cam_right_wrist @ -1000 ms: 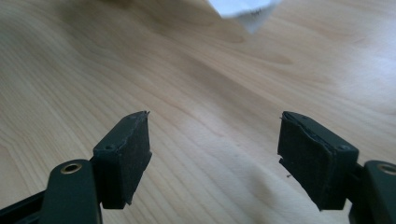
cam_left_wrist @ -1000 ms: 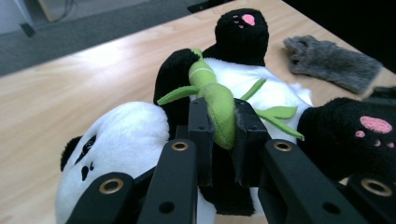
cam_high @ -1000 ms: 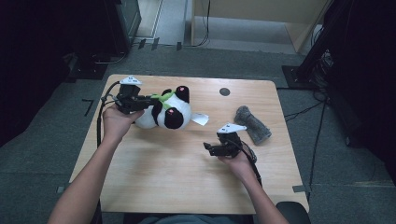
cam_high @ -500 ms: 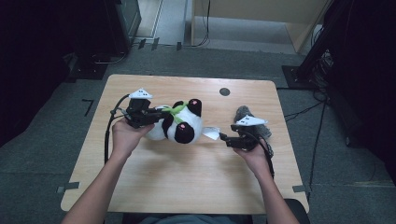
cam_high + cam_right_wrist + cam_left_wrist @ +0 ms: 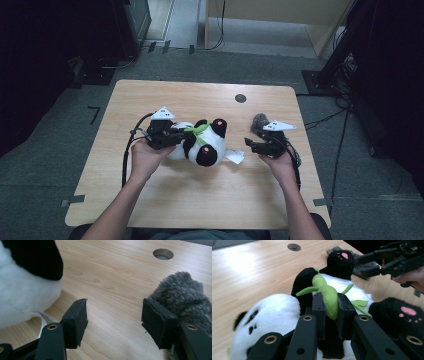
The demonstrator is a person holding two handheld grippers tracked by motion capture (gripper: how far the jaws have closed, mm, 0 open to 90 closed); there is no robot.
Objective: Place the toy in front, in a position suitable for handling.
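Left gripper [image 5: 329,315] clamped on panda's [image 5: 200,145] green bamboo sprig [image 5: 328,297]; right gripper [image 5: 113,322] parted, just been closing, nothing between, beside grey furry toy [image 5: 185,297]

the panda plush [image 5: 202,145] is white in the body and head, with black ears, arms and legs, black eye patches on its face, and pink paw prints on the black soles. a bright green bamboo sprig [image 5: 328,296] with lighter green leaves lies across its chest, ringed by a thin white band near the tip. a white tag [image 5: 234,157] sticks out by its leg. the furry thing [image 5: 183,296] beside it is mottled grey, perhaps with darker tips, though the fur blurs. the counter [image 5: 200,97] is pale wood with a fine streaked grain and one dark round hole. the left gripper [image 5: 172,136] and right gripper [image 5: 250,144] are black, each topped by a light grey plate, with brass-coloured rivets.
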